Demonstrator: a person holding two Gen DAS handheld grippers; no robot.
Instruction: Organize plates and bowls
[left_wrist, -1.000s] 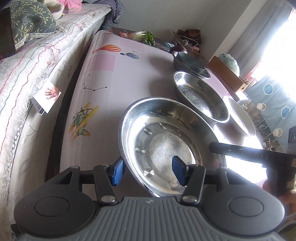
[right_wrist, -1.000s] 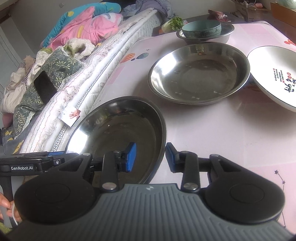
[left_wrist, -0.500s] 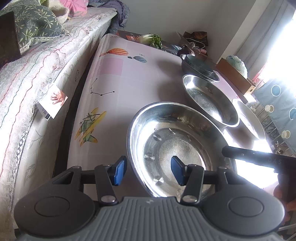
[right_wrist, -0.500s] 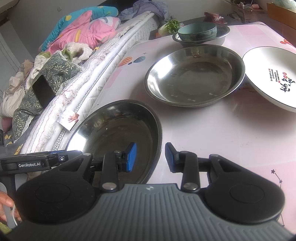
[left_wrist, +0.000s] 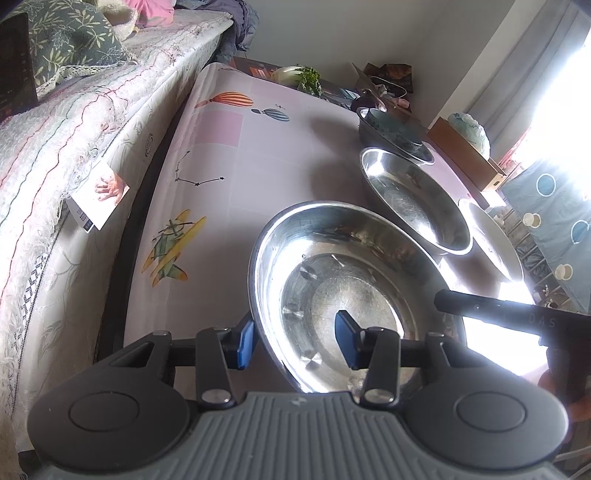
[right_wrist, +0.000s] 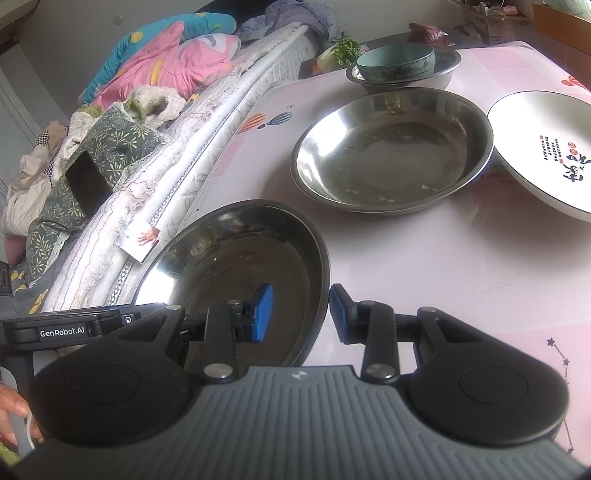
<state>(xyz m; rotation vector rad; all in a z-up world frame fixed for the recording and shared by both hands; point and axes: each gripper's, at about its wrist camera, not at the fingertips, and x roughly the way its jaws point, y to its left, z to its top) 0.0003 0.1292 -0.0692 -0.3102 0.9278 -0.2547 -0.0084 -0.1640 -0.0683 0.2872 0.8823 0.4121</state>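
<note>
The left gripper (left_wrist: 293, 338) straddled the near steel plate's (left_wrist: 354, 291) left rim, jaws just narrowing but not yet pinching. On that plate's right edge the right gripper (right_wrist: 300, 314) bracketed the rim, its outer pad touching; a firm pinch I cannot confirm. Next, I judge, both clamp and lift it toward the second steel plate (right_wrist: 391, 151).

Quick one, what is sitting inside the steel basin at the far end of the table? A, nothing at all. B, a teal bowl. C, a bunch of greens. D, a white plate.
B: the teal bowl rests inside the far steel basin, while the white plate sits apart on the table and the greens lie beyond the basin.
</note>
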